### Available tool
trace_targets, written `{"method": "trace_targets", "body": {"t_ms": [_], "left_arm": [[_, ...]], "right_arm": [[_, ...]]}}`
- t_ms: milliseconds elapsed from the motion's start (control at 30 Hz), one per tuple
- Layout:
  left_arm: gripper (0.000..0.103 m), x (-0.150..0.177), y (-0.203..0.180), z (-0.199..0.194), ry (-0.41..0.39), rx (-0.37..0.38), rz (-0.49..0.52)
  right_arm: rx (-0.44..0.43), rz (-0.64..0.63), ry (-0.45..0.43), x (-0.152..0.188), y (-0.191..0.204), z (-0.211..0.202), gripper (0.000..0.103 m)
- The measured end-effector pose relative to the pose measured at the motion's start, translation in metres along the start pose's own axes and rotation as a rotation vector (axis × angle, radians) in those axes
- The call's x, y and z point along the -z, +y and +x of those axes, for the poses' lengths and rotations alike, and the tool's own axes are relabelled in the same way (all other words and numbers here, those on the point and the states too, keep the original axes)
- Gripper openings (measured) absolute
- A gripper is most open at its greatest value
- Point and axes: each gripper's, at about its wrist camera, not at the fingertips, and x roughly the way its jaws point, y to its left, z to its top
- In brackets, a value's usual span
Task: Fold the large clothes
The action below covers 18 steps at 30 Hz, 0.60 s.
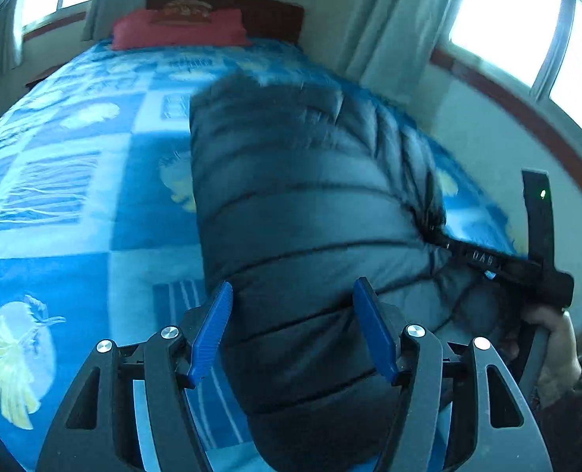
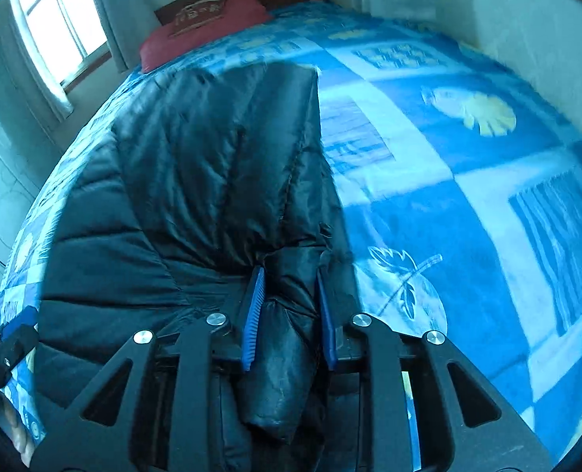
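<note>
Lying between both grippers' jaws, black puffer jacket (image 2: 196,181) covers bed (image 2: 468,204).

Blue quilted bed (image 1: 74,181), black puffer jacket (image 1: 291,196), red pillow (image 1: 180,29)

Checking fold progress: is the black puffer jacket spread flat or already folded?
Partly folded: the jacket lies on the bed as a narrow strip, one side doubled over.

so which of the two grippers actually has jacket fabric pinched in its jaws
The right gripper: its jaws are closed on a bunched fold of the black jacket. The left gripper stands wide open over the jacket, pinching nothing.
</note>
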Motion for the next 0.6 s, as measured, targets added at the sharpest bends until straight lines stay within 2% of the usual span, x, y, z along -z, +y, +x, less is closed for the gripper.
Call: {"method": "trace_targets", "body": {"t_ms": [67,167,300,367,467,533,600], "left_arm": [[0.069,0.003,-0.004,0.01,-0.006,-0.032,0.033],[0.07,0.003,-0.005,0.013,-0.011,-0.058,0.047],[0.07,0.002,0.005,0.009,0.005,-0.042,-0.008],[0.07,0.003,0.007,0.002,0.009,-0.041,-0.027],[0.07,0.003,0.006,-0.02,-0.034,-0.045,-0.04],[0.07,0.003,0.004,-0.033,-0.057,-0.028,-0.039],[0.07,0.003,0.0,-0.042,-0.068,-0.008,-0.029]], "right_arm": [[-0.032,0.026,0.003,0.001,-0.007,0.005,0.026],[-0.02,0.004,0.012,-0.002,-0.002,0.003,0.029],[0.04,0.002,-0.004,-0.006,0.001,-0.017,0.054],[0.062,-0.008,-0.03,-0.006,0.006,-0.036,0.054],[0.121,-0.058,-0.089,-0.002,0.023,-0.071,0.053],[0.075,-0.103,-0.109,0.004,0.04,-0.093,0.044],[0.03,-0.161,-0.087,0.014,0.055,-0.101,0.041]]}}
